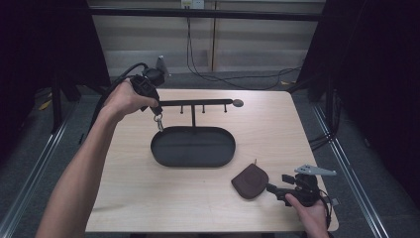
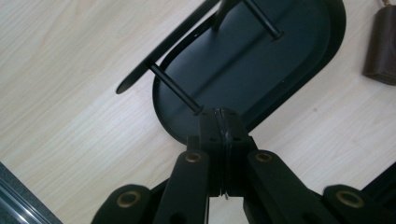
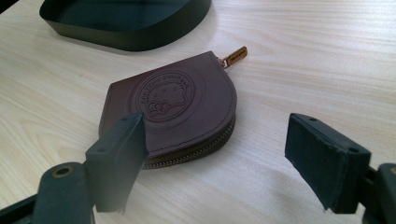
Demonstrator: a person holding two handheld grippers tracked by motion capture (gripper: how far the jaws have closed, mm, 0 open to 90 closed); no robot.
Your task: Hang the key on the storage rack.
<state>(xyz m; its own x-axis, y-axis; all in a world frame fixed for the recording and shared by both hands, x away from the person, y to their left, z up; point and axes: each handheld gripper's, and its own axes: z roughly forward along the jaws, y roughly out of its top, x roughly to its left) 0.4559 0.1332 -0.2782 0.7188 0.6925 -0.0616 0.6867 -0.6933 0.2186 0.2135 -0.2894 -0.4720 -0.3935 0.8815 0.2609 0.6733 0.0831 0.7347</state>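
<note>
— Left tool (image 1: 157, 115)? Clamped on a small metal key ring (image 1: 159, 122), dangling by the black hook rack (image 1: 198, 103) over the bench (image 1: 148, 198). Light, stiff, likely slippery.

— Right tool (image 3: 215, 163)? Jaws apart before the brown leather coin pouch (image 3: 175, 109). Soft; best pinched at the edge.

Cables (image 1: 233, 79) on grey floor (image 1: 346, 163)

A brown pouch (image 3: 180, 109) lay flat on the table (image 3: 303, 56), the right gripper (image 3: 219, 154) spread wide before it, left jaw overlapping its near corner. A black tray (image 3: 126, 23) sat beyond.
</note>
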